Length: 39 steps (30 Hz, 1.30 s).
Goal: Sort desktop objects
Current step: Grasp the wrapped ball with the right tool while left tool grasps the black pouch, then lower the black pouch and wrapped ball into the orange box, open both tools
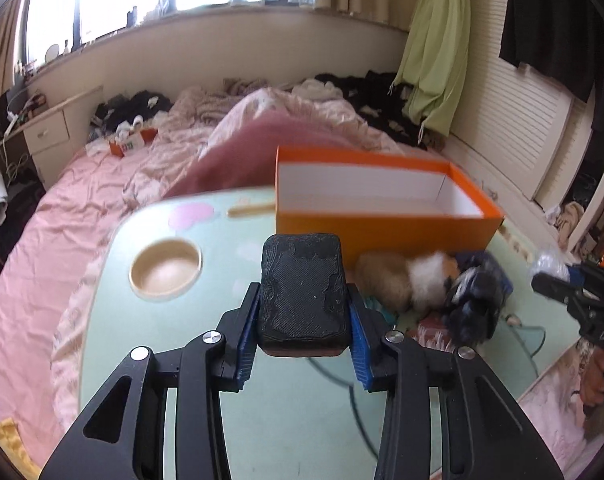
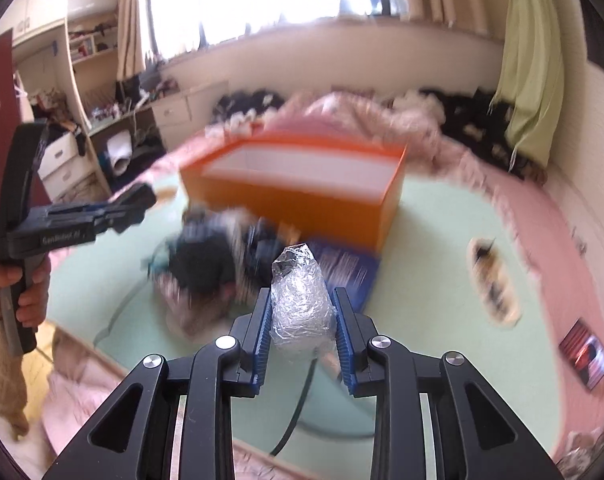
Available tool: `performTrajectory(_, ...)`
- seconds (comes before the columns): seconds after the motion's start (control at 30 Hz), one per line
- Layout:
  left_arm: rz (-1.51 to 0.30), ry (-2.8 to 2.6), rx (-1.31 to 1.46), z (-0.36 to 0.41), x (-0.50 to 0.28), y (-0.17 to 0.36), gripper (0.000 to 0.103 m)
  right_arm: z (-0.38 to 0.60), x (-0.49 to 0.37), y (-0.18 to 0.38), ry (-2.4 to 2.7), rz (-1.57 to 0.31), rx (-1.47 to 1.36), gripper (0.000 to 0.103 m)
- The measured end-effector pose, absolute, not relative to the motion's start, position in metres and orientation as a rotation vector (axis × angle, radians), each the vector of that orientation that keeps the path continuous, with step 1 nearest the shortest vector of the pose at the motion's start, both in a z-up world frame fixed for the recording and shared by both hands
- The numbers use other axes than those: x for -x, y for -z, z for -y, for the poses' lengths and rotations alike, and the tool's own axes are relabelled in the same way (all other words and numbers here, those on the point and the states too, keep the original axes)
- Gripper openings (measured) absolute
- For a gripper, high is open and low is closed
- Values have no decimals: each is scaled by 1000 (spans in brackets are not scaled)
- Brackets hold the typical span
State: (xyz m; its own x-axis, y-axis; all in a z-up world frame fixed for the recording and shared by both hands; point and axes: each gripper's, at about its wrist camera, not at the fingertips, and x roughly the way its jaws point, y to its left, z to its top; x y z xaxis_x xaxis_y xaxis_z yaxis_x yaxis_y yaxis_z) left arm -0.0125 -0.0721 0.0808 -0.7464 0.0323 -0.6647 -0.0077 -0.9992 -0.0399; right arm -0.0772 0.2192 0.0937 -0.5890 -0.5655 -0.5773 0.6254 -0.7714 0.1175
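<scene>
My left gripper [image 1: 304, 287] is shut on a black rectangular block [image 1: 302, 264], held above the pale green table [image 1: 285, 400]. My right gripper [image 2: 302, 294] is shut on a crumpled wad of clear plastic [image 2: 295, 312]. An open orange box [image 1: 382, 224] with a white inside stands at the far side of the table, also seen in the right wrist view [image 2: 285, 208]. In front of it lie a tan and white plush toy [image 1: 406, 276] and a dark heap of things [image 1: 474, 296]. In the right wrist view a hand [image 2: 21, 292] holds the left gripper [image 2: 139, 199] at the left.
A round wooden dish [image 1: 165, 270] and a wooden stick [image 1: 249, 208] sit on the table's left. A blue booklet [image 2: 346, 272] lies by the box, a small card [image 2: 586, 354] at the right. A bed with a pink quilt [image 1: 61, 220] surrounds the table.
</scene>
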Motion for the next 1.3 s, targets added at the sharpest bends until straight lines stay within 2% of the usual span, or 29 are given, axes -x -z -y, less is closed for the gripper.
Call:
performTrajectory(0.2, 37, -2902, 1069, 62, 80, -111, 40, -180, 154, -123, 2293, -56, -837, 28)
performTrajectory(0.47, 84, -2797, 1330, 65, 157, -65, 41, -132, 239, -80, 2166, 38, -1147, 32)
performTrajectory(0.53, 102, -2775, 1312, 64, 155, -59, 43, -128, 241, -77, 2174, 17, -1145, 33)
performTrajectory(0.6, 86, -2784, 1290, 60, 149, -59, 45, -125, 241, -77, 2163, -6, -1144, 39)
performTrajectory(0.97, -109, -2844, 1253, 38, 130, -57, 45, -121, 255, -72, 2181, -89, -1123, 40)
performTrajectory(1.07, -88, -2865, 1235, 39, 126, -61, 45, -127, 255, -75, 2165, -38, -1111, 41)
performTrajectory(1.1, -65, -2883, 1208, 42, 121, -66, 45, -135, 253, -79, 2148, 37, -1101, 46)
performTrajectory(1.13, -32, -2896, 1165, 44, 114, -74, 50, -140, 250, -83, 2140, 79, -1088, 50)
performTrajectory(1.17, 16, -2894, 1112, 47, 102, -83, 56, -147, 244, -89, 2139, 121, -1069, 60)
performTrajectory(1.2, 67, -2871, 1048, 49, 88, -94, 70, -156, 232, -98, 2158, 143, -1038, 66)
performTrajectory(1.23, 94, -2851, 994, 49, 75, -101, 80, -160, 222, -105, 2175, 138, -1012, 67)
performTrajectory(1.3, 94, -2843, 887, 48, 40, -113, 82, -171, 191, -116, 2230, 68, -950, 74)
